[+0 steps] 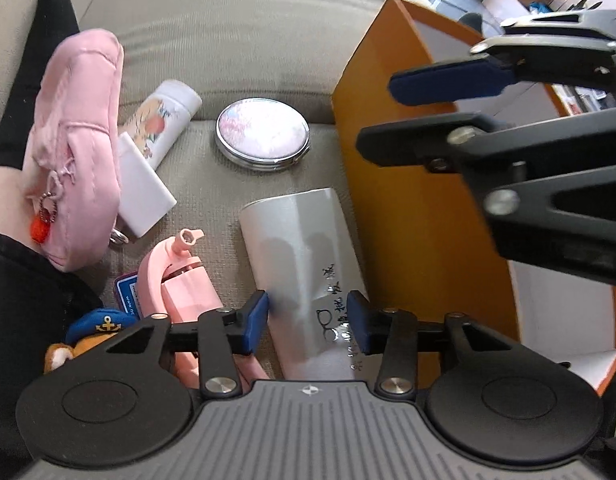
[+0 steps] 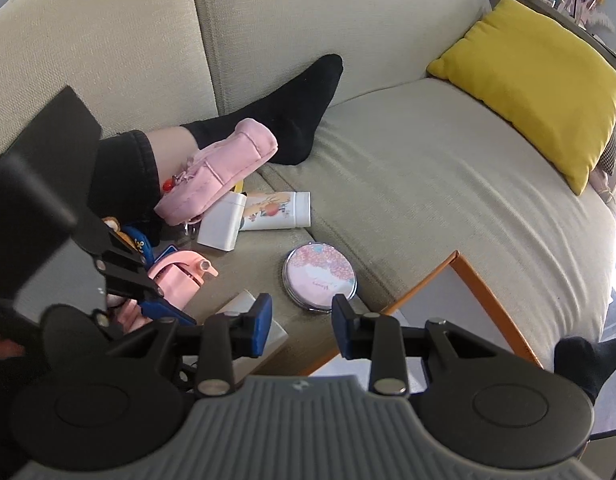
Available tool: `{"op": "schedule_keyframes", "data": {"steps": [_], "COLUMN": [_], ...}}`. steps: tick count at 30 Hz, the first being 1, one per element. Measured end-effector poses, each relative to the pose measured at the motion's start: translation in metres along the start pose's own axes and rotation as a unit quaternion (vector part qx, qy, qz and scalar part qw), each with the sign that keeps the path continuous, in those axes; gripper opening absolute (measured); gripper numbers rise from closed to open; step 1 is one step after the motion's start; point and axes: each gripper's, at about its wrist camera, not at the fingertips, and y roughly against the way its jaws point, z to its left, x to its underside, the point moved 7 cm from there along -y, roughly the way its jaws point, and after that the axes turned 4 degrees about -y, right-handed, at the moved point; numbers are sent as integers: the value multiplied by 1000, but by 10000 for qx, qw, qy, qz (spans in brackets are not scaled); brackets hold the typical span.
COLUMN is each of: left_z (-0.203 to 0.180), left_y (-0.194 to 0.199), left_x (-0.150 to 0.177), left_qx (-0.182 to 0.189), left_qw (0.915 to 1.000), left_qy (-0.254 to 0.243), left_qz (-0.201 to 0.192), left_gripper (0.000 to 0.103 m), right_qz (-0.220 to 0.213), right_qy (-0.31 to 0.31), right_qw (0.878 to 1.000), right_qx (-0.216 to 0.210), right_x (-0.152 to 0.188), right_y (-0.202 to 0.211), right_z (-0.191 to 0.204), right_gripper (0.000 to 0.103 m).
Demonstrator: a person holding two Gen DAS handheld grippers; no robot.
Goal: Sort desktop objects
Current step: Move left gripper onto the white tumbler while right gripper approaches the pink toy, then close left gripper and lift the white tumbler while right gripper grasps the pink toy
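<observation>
Beige sofa (image 1: 227, 40): white cup (image 1: 303, 280) w/ black glasses doodle + unreadable script, betw. open left tool (image 1: 308, 318); right tool (image 2: 301, 326) open.

Beyond the right hand-held gripper (image 2: 301, 326) — jaws apart, empty — lies a round mirror (image 2: 319, 276) on the sofa (image 2: 428, 184).

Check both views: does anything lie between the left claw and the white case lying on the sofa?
Nothing visible does. The left claw already straddles the white case, one finger on each side. The pink bottle lies beside it, not between.
</observation>
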Motion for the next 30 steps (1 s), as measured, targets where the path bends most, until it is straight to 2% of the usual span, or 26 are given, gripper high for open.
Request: {"op": "schedule_keyframes", "data": {"steps": [2, 4, 6, 8, 15, 26, 30], "left_z": [3, 6, 6, 6, 7, 7, 9], "left_y": [-4, -8, -14, -17, -22, -17, -8], "left_x": [-2, -2, -2, -3, -1, 3, 7], "left_qx": [94, 170, 348, 330, 238, 8, 44], "left_qw": [9998, 9994, 9983, 9981, 9976, 9973, 9962], "left_qy": [145, 266, 424, 466, 591, 738, 863], "left_qz": [58, 129, 210, 230, 258, 57, -96], "left_gripper": [65, 71, 74, 77, 77, 75, 74], "right_qz": [0, 0, -10, -8, 18, -91, -141], "right_qy": [5, 3, 1, -8, -66, -189, -208], "right_qw": [10000, 10000, 10000, 10000, 10000, 9998, 9997], "right_qx": [-19, -60, -65, -57, -66, 16, 8], "right_x": [1, 0, 0, -1, 0, 1, 4], "right_y": [-1, -2, -2, -4, -8, 2, 9], "right_z": [-1, -2, -2, -3, -4, -7, -6], "right_gripper": [35, 35, 35, 35, 35, 35, 35]}}
